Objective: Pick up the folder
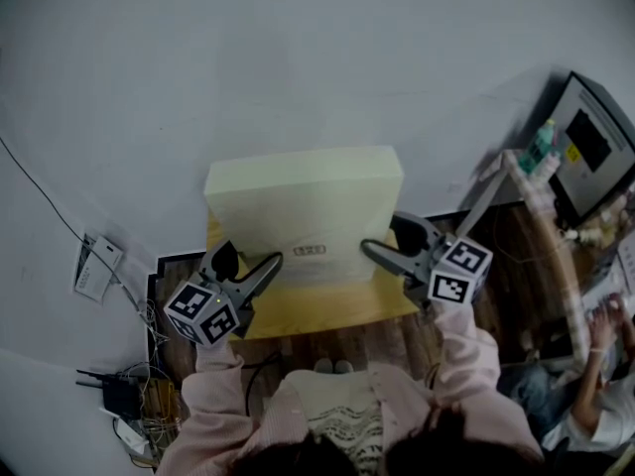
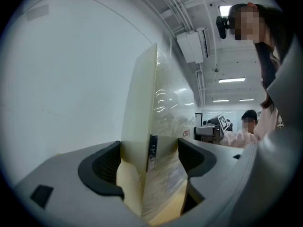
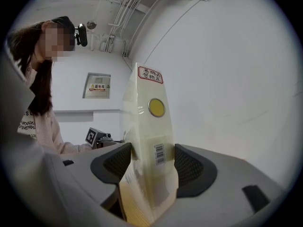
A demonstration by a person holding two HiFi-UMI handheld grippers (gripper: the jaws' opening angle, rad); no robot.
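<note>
The folder (image 1: 308, 206) is pale cream, thick and boxy, with a deeper yellow sheet or cover showing along its near edge. You hold it by both ends in front of your chest, over the far edge of the wooden table (image 1: 496, 266). From the head view it is hard to say whether its lower edge rests on the table or hangs clear of it.

Your left gripper (image 1: 248, 264) is at the folder's left end. In the left gripper view its jaws are drawn in on the folder (image 2: 142, 126), one dark pad on the cream face and the other against the glossy clear cover. A small dark label holder (image 2: 152, 150) sits on the edge between them.

Your right gripper (image 1: 397, 246) is at the folder's right end. In the right gripper view both ribbed pads press the folder (image 3: 147, 126) from either side. That end carries a barcode sticker (image 3: 160, 153) just between the pads, a round yellow sticker (image 3: 156, 107) above it, and a red-bordered label (image 3: 150, 74) at the top.

Beyond the folder lies grey floor. Well to its left is a small white box (image 1: 96, 266) on the floor, and nearer you on that side a tangle of cables with a black device (image 1: 124, 395). Well to the folder's right stands a monitor (image 1: 595, 142), and below that another person (image 1: 590, 385) is seated.
</note>
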